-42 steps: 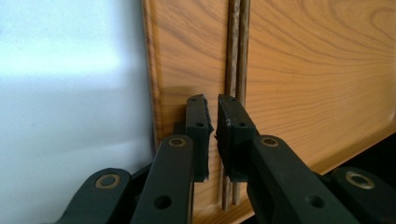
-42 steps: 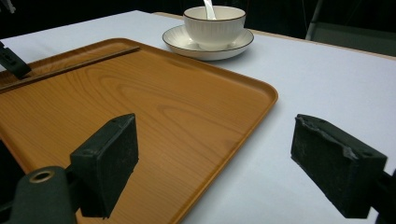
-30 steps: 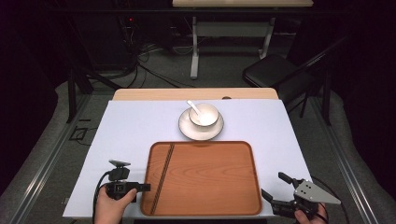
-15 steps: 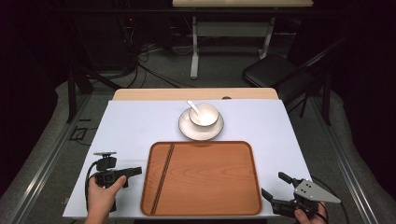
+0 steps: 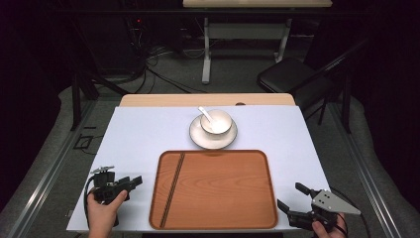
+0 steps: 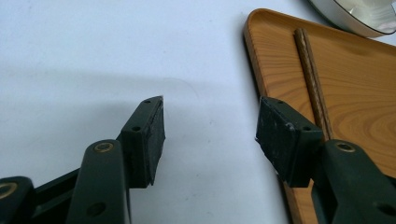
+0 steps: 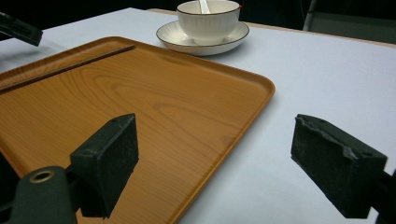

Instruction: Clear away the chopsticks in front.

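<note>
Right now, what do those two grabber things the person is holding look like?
Both are black. The left gripper has two flat, blocky black jaws with brass-coloured rivets and a black cable looping from it. The right gripper has the same chunky black pads, a bit chipped at the edges, and carries a grey three-cornered plate dotted with small holes.

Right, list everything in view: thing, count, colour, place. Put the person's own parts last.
tray: 1, brown wood, near middle of the table
chopsticks: 1 dark pair, lying along the tray's left side
saucer: 1, white, just beyond the tray
bowl: 1, white, on the saucer
spoon: 1, white, in the bowl
table cover: 1, pale blue-white
chair: 1, black, far right on the floor
left gripper: 1, black, left of the tray, jaws just opened, nothing between
right gripper: 1, black, right of the tray, open
hands: 2, bottom edge
</note>
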`<state>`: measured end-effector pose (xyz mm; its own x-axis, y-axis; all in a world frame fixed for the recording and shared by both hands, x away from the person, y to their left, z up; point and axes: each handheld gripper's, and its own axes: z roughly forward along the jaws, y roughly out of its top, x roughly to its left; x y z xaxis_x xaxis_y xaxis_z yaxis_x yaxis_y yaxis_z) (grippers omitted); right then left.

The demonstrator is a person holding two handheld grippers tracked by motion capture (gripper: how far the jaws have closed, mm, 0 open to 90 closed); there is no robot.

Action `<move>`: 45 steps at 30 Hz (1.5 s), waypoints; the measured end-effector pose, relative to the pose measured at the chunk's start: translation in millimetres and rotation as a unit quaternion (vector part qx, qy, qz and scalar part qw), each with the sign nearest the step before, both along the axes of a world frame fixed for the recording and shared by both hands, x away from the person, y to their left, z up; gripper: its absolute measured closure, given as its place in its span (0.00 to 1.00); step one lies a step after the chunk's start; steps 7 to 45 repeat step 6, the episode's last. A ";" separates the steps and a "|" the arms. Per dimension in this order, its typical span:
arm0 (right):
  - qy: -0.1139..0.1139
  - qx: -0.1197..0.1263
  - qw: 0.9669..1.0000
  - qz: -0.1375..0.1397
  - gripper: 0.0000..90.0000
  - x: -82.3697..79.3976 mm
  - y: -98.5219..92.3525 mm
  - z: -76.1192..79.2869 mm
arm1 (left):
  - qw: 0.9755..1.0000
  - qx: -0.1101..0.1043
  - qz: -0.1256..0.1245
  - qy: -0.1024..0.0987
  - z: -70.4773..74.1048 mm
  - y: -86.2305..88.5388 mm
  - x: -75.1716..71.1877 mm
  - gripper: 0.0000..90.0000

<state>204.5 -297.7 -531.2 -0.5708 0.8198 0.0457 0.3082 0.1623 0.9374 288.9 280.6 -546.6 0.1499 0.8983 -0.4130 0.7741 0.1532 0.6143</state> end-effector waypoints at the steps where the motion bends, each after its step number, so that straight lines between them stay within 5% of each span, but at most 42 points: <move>1: 0.001 0.000 1.000 -0.001 0.16 0.1 -0.1 0.0 | 1.000 -0.002 0.001 -0.001 -1.3 1.5 -0.5 0.46; 6: 0.003 0.006 1.000 -0.013 0.16 -0.3 -1.8 0.0 | 1.000 -0.016 0.012 -0.012 -2.4 4.8 -2.2 0.46; 45: 0.003 0.006 1.000 -0.013 0.16 -0.3 -1.8 0.0 | 1.000 -0.016 0.012 -0.012 -2.4 4.8 -2.2 0.46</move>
